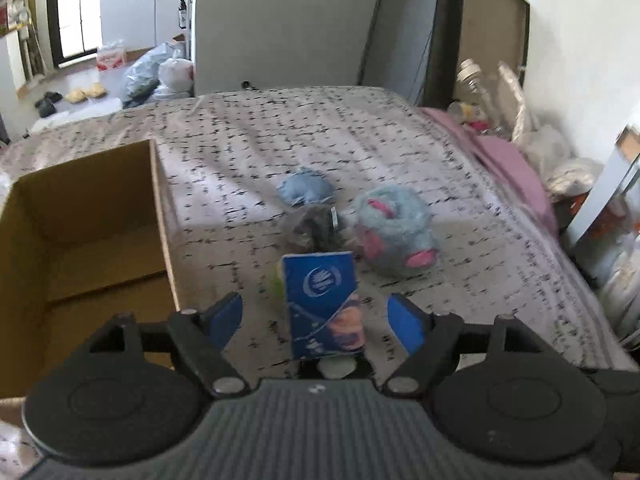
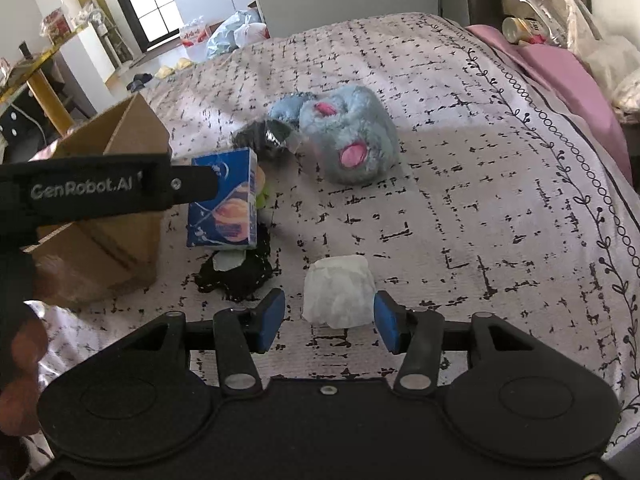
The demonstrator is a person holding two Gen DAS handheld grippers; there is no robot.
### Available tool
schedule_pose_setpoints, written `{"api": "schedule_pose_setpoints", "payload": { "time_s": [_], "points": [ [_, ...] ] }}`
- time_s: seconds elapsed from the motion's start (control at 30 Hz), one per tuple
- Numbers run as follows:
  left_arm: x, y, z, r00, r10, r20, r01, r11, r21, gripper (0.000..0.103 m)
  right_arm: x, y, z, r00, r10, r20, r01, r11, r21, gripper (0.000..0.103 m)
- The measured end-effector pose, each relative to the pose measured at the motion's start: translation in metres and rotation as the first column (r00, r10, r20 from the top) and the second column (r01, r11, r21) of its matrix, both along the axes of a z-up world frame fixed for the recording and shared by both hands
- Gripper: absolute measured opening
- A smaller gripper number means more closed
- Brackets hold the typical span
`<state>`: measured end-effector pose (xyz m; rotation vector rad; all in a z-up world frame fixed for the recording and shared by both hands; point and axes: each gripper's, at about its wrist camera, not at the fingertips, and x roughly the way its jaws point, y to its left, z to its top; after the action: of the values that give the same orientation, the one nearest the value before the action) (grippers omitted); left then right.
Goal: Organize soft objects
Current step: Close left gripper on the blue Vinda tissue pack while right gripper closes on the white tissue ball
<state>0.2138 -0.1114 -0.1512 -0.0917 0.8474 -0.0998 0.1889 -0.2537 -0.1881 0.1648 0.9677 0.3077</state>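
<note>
A blue tissue pack [image 1: 324,304] stands on the bed between the spread fingers of my open left gripper [image 1: 314,320]; neither pad touches it. It also shows in the right wrist view [image 2: 224,200], with the left gripper's arm [image 2: 100,188] crossing in front. My right gripper [image 2: 329,320] is open around a white crumpled soft packet [image 2: 338,296] lying on the bed. A fluffy blue-and-pink plush [image 1: 394,230] [image 2: 348,136], a small blue soft item [image 1: 306,186] and a dark bagged bundle [image 1: 316,226] [image 2: 266,136] lie farther back. A black lacy cloth [image 2: 240,272] lies under the tissue pack.
An open cardboard box [image 1: 80,240] [image 2: 116,200] sits on the bed to the left. The patterned bedspread [image 2: 480,160] has a pink sheet [image 2: 568,80] along its right edge. Bottles and bags [image 2: 540,4] crowd the right side; bags lie on the floor beyond the bed.
</note>
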Motion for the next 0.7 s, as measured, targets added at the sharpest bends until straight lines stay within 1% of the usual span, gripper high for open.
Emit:
{"api": "schedule_pose_setpoints", "payload": {
  "time_s": [0.13,0.2,0.3,0.37,0.4,0.57,0.7],
  "points": [
    [-0.002,-0.004,-0.004,0.999,0.031,0.026,-0.032,0.998,0.054,0.079,0.003,0.007,-0.008,1.0,-0.005,0.018,0.005,1.0,-0.025,0.05],
    [-0.001,-0.007,-0.005,0.998,0.047,0.031,-0.049,0.996,0.069,0.079,0.003,0.009,-0.012,1.0,-0.011,0.025,0.012,0.999,-0.036,0.05],
    [0.003,-0.013,-0.009,0.999,0.034,0.01,-0.034,0.998,0.048,0.078,0.002,0.011,-0.015,0.999,-0.014,0.044,0.017,0.998,-0.053,0.049],
    [0.002,-0.018,-0.01,1.0,0.012,0.011,-0.012,0.999,0.046,0.078,0.002,0.01,-0.016,0.999,-0.022,0.045,0.025,0.999,-0.048,0.044],
    [0.002,-0.019,-0.011,1.0,0.004,0.014,-0.005,0.999,0.049,0.078,0.002,0.009,-0.017,0.999,-0.023,0.045,0.025,0.999,-0.043,0.044],
    [0.003,-0.023,-0.015,0.999,0.0,0.033,-0.002,0.998,0.056,0.078,0.003,0.007,-0.015,0.998,-0.031,0.052,0.034,0.998,-0.044,0.042],
    [0.006,-0.023,-0.012,0.999,0.011,0.032,-0.013,0.999,0.042,0.078,0.003,-0.002,-0.008,0.995,-0.076,0.067,0.08,0.995,-0.062,0.042]
  ]
}}
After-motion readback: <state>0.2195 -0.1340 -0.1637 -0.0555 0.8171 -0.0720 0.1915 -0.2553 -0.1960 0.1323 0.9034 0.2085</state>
